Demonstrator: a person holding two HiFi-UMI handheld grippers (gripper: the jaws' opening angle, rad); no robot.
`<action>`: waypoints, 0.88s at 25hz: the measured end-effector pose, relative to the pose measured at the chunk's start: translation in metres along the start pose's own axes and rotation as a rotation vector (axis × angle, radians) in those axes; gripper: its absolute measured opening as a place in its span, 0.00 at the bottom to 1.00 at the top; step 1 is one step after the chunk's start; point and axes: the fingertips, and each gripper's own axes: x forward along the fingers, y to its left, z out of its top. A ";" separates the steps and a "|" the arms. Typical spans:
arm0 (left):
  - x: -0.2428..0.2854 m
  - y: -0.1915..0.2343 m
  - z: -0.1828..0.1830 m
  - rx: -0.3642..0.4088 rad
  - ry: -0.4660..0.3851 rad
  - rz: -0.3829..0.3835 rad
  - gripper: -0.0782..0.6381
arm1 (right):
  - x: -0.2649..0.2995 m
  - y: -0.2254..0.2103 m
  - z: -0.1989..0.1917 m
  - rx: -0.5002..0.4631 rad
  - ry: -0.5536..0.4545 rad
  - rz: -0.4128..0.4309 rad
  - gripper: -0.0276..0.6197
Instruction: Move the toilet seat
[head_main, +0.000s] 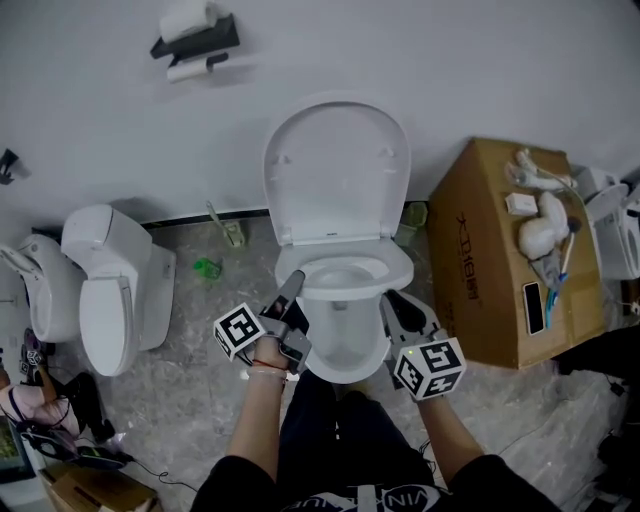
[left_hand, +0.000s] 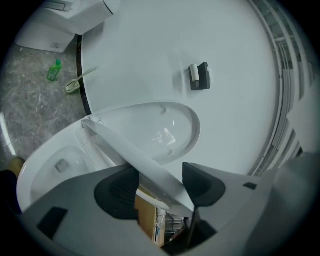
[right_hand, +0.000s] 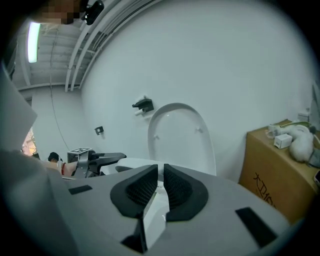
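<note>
Looking steeply down at a white wall (head_main: 480, 70) meeting a grey marbled floor (head_main: 190, 400). Standing right before a white toilet (head_main: 340, 362) backing onto that wall. Passing over a cardboard box (head_main: 495, 260) just to its right, carrying white fittings on top, and a second toilet (head_main: 110, 290) well off to the left.

Finding the lid (head_main: 337, 170) leaning upright against the wall. Finding the toilet seat (head_main: 403, 268) tilting partway up off the bowl, hinging at the back below the lid.

Pinching the seat's right edge with the right gripper (right_hand: 161, 173): jaws nearly together, pads pressing on the thin white rim between them. Holding the left gripper (left_hand: 160, 184) at the seat's left edge, jaws standing wide apart, with the rim running slantwise through the gap and the pads not clamping on it.

Noting a black paper holder (head_main: 195, 40) hanging high on the wall, and a small green bottle (head_main: 207, 267) lying on the floor between the two toilets.
</note>
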 end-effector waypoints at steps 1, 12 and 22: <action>0.001 0.000 0.002 -0.006 -0.003 0.006 0.47 | 0.002 -0.001 0.003 -0.011 -0.008 -0.006 0.11; 0.003 -0.033 0.003 0.185 0.088 0.031 0.45 | 0.024 -0.011 0.035 -0.041 -0.052 -0.033 0.11; 0.005 -0.066 0.024 0.795 0.044 0.136 0.12 | 0.053 -0.021 0.068 -0.071 -0.074 -0.033 0.10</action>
